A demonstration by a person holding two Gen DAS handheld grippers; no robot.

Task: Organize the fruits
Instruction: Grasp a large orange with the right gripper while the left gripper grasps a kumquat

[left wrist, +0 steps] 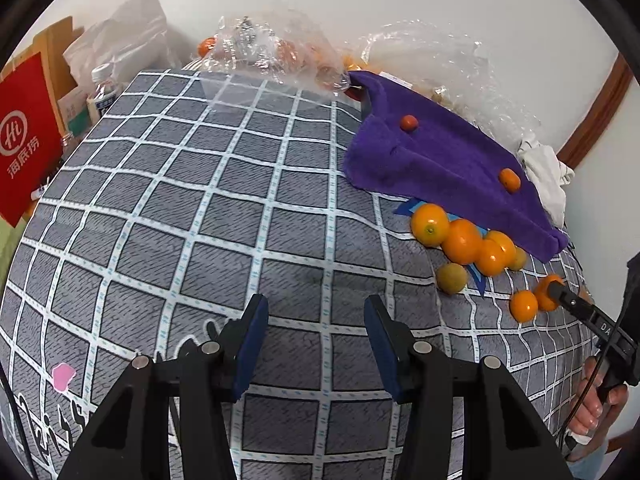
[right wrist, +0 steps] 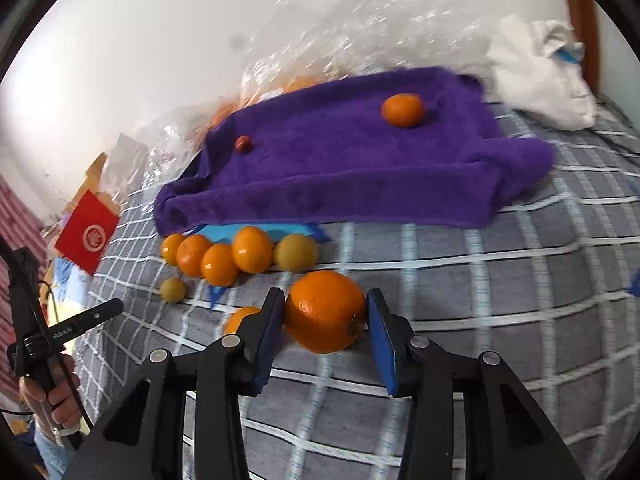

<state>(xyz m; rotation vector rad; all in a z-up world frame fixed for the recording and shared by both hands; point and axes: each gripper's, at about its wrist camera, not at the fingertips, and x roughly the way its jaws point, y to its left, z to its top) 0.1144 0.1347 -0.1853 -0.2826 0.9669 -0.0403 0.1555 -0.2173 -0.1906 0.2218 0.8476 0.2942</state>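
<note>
My right gripper (right wrist: 325, 312) has its jaws around a large orange (right wrist: 324, 310) resting on the grey checked cloth (right wrist: 500, 280); both blue pads touch it. A smaller orange (right wrist: 240, 318) lies just left of it. A row of oranges (right wrist: 218, 258) with a greenish fruit (right wrist: 296, 252) lies along the purple towel (right wrist: 340, 168), which carries one orange (right wrist: 402, 110) and a small red fruit (right wrist: 243, 144). My left gripper (left wrist: 316, 336) is open and empty over bare cloth, left of the fruit pile (left wrist: 464, 240). The right gripper (left wrist: 560, 294) shows there, by two oranges.
Clear plastic bags (left wrist: 272, 52) with more oranges lie at the back by the wall. A clear container (left wrist: 232, 92) stands at the far edge. A red bag (left wrist: 24, 140) and bottle (left wrist: 102, 88) are at left. White cloth (right wrist: 544, 72) lies right of the towel.
</note>
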